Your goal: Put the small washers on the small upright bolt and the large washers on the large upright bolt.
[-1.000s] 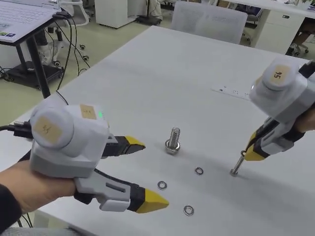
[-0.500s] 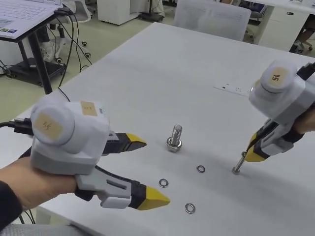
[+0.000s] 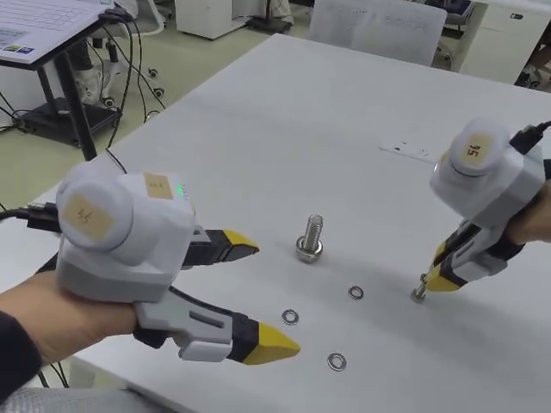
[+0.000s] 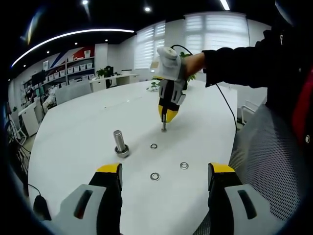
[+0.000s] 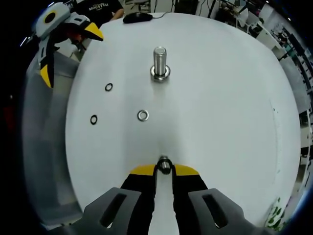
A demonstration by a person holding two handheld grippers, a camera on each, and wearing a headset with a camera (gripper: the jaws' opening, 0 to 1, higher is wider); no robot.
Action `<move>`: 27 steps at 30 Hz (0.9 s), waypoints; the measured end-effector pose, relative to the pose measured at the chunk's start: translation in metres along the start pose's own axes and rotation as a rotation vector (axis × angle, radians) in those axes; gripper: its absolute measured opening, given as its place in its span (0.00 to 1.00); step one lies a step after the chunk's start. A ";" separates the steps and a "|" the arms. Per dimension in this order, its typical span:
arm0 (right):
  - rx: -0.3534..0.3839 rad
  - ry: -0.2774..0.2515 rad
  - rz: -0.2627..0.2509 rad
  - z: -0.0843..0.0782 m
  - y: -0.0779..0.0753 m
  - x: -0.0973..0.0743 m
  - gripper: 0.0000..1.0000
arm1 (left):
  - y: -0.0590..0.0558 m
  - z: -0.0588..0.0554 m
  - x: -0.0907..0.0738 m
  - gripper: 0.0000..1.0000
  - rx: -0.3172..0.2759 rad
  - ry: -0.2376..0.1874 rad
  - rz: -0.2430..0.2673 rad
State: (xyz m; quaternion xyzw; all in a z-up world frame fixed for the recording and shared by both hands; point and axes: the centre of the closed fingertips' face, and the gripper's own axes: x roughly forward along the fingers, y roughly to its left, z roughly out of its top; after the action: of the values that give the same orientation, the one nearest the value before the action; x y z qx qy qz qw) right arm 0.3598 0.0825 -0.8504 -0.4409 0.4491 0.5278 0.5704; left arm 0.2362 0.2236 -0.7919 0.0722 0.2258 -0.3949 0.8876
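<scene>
— Which step is this?

— Threading a washer onto the small bolt [image 3: 419, 292], by my reading. The small bolt stands upright on the surface [image 3: 284, 129], well apart from the large bolt [image 3: 310, 238], on the side where the right claw [image 3: 435, 280] works. That claw points steeply down, and in its own gripper view its yellow tips are closed on the small bolt's top. I cannot tell whether a washer sits between them.

— And the left claw [image 3: 263, 297]?

— Wide open and holding nothing. It hovers near the large bolt, on the side opposite the small bolt.

— How much is left?

— Three loose washers lie flat on the surface. One [image 3: 356, 292] is between the large bolt and the small bolt. The other two [image 3: 290, 317] [image 3: 337, 361] lie nearer the person than the large bolt does. A ring already sits at the large bolt's base. I cannot tell from here which loose washers are small and which are large.

— So what next?

— If a washer is on the small bolt, the right claw should open and lift straight up so the bolt does not tip. Then either claw must pinch a flat washer by its edge, which is fiddly on a smooth surface, and line its hole up over the matching bolt.
</scene>
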 end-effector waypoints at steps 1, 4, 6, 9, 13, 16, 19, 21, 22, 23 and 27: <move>0.000 0.001 0.000 0.000 0.000 0.002 0.13 | 0.000 0.000 0.000 0.71 0.000 0.001 0.000; 0.003 0.007 0.000 -0.001 -0.001 0.006 0.13 | 0.000 0.000 0.000 0.71 0.000 0.003 -0.001; 0.007 0.008 0.002 -0.002 -0.001 0.009 0.13 | 0.000 0.000 0.001 0.71 0.000 0.004 -0.001; 0.005 0.010 0.004 -0.002 0.000 0.011 0.13 | 0.000 0.000 0.001 0.71 0.000 0.004 -0.001; 0.001 0.016 0.004 -0.003 0.001 0.015 0.13 | 0.000 -0.001 0.001 0.71 0.000 0.005 -0.001; 0.000 0.020 0.007 -0.003 0.001 0.018 0.13 | 0.000 -0.001 0.001 0.71 -0.001 0.005 -0.001; -0.001 0.025 0.007 -0.004 0.001 0.020 0.13 | 0.001 -0.001 0.001 0.71 -0.001 0.005 -0.001; -0.005 0.030 0.006 -0.005 0.001 0.021 0.13 | 0.001 -0.001 0.002 0.71 -0.001 0.006 -0.002; -0.005 0.031 0.006 -0.005 0.001 0.022 0.13 | 0.001 -0.001 0.002 0.71 0.000 0.006 -0.002; -0.004 0.032 0.007 -0.005 0.001 0.023 0.13 | 0.001 -0.001 0.002 0.71 0.000 0.006 -0.002; -0.001 0.031 0.008 -0.006 0.000 0.024 0.13 | 0.002 -0.001 0.002 0.71 -0.002 0.003 -0.002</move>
State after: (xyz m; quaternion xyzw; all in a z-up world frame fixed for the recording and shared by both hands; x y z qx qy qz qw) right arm 0.3605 0.0821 -0.8752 -0.4475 0.4592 0.5236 0.5610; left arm 0.2388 0.2234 -0.7937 0.0717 0.2277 -0.3953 0.8870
